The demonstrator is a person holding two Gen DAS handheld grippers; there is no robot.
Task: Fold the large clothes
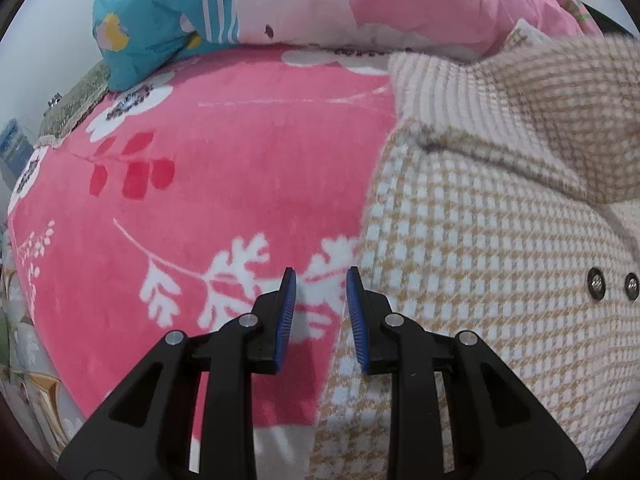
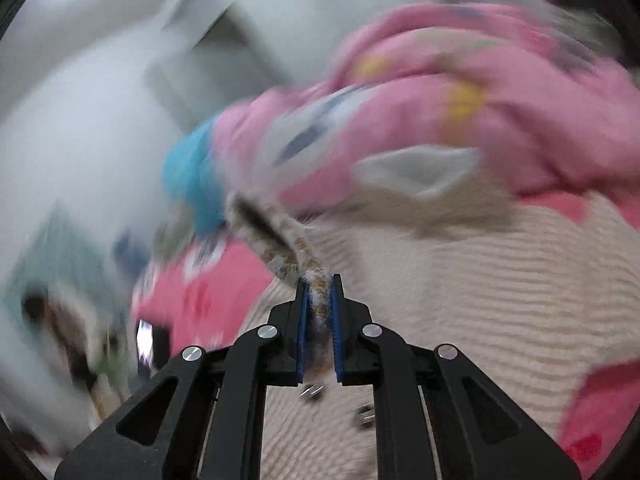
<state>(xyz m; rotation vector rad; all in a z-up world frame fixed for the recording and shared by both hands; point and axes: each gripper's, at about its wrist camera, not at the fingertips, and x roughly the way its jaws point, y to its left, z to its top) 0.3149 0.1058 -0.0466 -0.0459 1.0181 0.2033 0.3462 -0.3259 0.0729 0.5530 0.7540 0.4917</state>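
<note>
Beige-and-white houndstooth wool, fuzzy and thick, covers the 3 o'clock half of the left wrist view: the coat (image 1: 480, 264) lies on a plush pink floral blanket (image 1: 224, 148), with two metal snaps (image 1: 614, 282) at 3 o'clock. The left gripper (image 1: 321, 276) hangs above the coat's edge, its ribbed blue pads parted and holding nothing. A crumpled pink-and-teal quilt (image 1: 280, 4) is heaped at 12 o'clock. Only the blurred right wrist view shows the right gripper (image 2: 320, 280) pinching a strip of the coat's hem (image 2: 288, 244), which stretches toward 11 o'clock.
</note>
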